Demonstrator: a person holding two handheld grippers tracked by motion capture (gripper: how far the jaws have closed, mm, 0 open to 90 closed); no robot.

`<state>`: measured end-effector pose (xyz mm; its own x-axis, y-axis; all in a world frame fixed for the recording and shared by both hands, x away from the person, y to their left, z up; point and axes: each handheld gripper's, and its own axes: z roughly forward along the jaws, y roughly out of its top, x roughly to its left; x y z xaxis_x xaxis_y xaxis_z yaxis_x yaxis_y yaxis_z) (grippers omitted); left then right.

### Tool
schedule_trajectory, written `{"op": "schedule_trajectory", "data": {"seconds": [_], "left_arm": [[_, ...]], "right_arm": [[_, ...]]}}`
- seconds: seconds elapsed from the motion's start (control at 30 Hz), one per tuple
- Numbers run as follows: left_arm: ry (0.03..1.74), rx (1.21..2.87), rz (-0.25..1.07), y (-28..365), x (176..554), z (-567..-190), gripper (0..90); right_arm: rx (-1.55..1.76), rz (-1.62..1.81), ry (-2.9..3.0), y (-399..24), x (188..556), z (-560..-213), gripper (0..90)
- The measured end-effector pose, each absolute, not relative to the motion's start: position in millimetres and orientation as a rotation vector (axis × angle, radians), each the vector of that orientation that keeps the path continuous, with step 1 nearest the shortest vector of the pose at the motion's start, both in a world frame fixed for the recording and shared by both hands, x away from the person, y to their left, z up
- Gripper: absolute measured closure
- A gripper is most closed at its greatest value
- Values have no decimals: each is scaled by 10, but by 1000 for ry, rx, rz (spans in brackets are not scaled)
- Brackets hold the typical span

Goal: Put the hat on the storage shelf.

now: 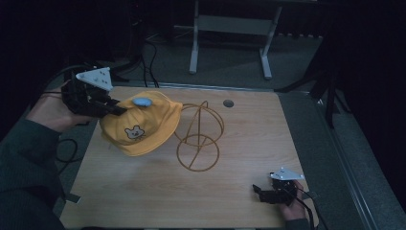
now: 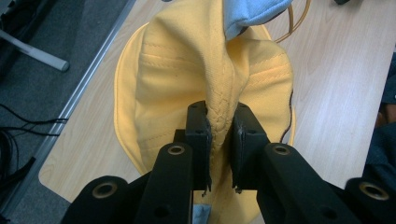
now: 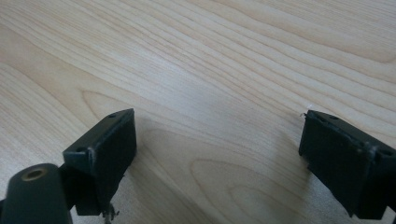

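A: Wooden table (image 1: 143, 191) first: right gripper (image 1: 262, 192) rests near its front edge, jaws wide, holding nothing.

B: Farther back, left gripper (image 2: 220, 128) pinches the yellow hat (image 1: 141, 125), lifted beside the wire stand (image 1: 198, 136). Likely 1 step remains: seating it there.

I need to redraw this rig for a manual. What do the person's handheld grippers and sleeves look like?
Both the left gripper and the right gripper are black, each topped by a grey three-cornered plate with small dots. Blocky black jaws have brass-coloured pivot rings. Black cables trail behind. The sleeve is dark green.
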<state>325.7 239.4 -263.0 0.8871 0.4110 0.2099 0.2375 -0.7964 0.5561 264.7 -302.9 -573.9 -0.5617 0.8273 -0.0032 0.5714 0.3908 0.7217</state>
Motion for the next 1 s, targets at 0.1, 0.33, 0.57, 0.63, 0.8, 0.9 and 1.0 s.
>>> {"op": "schedule_trajectory", "data": {"seconds": [0.1,0.33,0.57,0.63,0.8,0.9,1.0], "left_arm": [[463,2520,435,2370,3269,-2607,794],[454,2520,436,2330,3301,-2574,793],[448,2522,428,2312,3332,-2542,793],[444,2524,425,2309,3342,-2530,794],[441,2519,424,2296,3351,-2505,795],[435,2521,421,2286,3358,-2497,797],[433,2519,426,2274,3365,-2490,798]], "right_arm": [[1212,975,2291,-3029,2647,-5739,110],[1211,975,2292,-3029,2647,-5739,110],[1212,975,2291,-3028,2648,-5740,110],[1214,975,2290,-3028,2647,-5739,110],[1215,977,2290,-3027,2647,-5739,110],[1215,977,2290,-3027,2647,-5739,110],[1215,976,2290,-3027,2647,-5739,110]]}}
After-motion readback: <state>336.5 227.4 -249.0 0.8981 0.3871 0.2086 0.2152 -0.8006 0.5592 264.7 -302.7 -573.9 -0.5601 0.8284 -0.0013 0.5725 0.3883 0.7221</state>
